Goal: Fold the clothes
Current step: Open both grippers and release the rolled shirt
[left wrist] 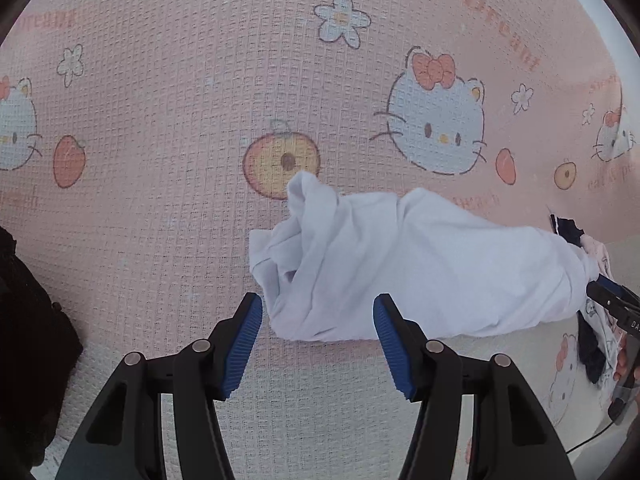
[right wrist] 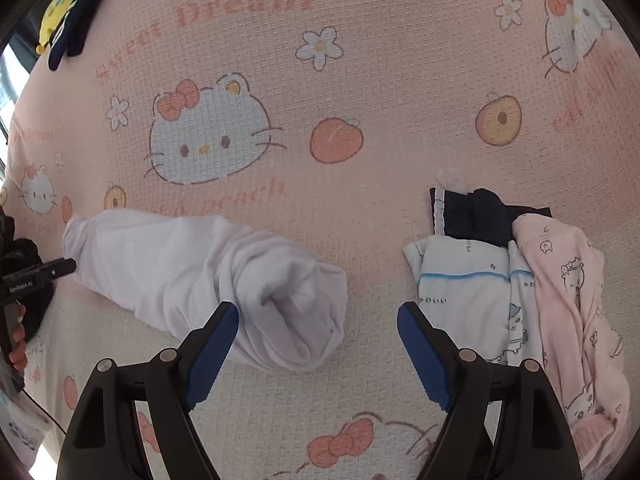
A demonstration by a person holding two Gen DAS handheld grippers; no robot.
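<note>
White garment [left wrist: 400, 264], bunched into a roll mid-frame on the pink blanket [left wrist: 160, 100], lies free between the left gripper [left wrist: 318, 344] and right gripper [right wrist: 318, 350], both spread wide and empty, apparently poised at opposite ends to straighten it.

The pink waffle-weave bedspread [right wrist: 360, 60] carries white cat faces with coral bows, white flowers, orange peaches and faded red lettering, and on it lies the plain white bunched garment [right wrist: 208, 276] — no print at all. To the right of that garment sits a heap: a navy cloth with a white stripe [right wrist: 476, 216], a white cloth with a thin blue line and small cartoons [right wrist: 472, 280], and a pale pink cloth with outlined animal drawings [right wrist: 568, 280]. Far above the garment, at the spread's upper left edge, lie a navy piece with white stripes [right wrist: 76, 20] and something yellow [right wrist: 64, 0] — both grippers have black bodies and blue ribbed pads [left wrist: 244, 344].
</note>
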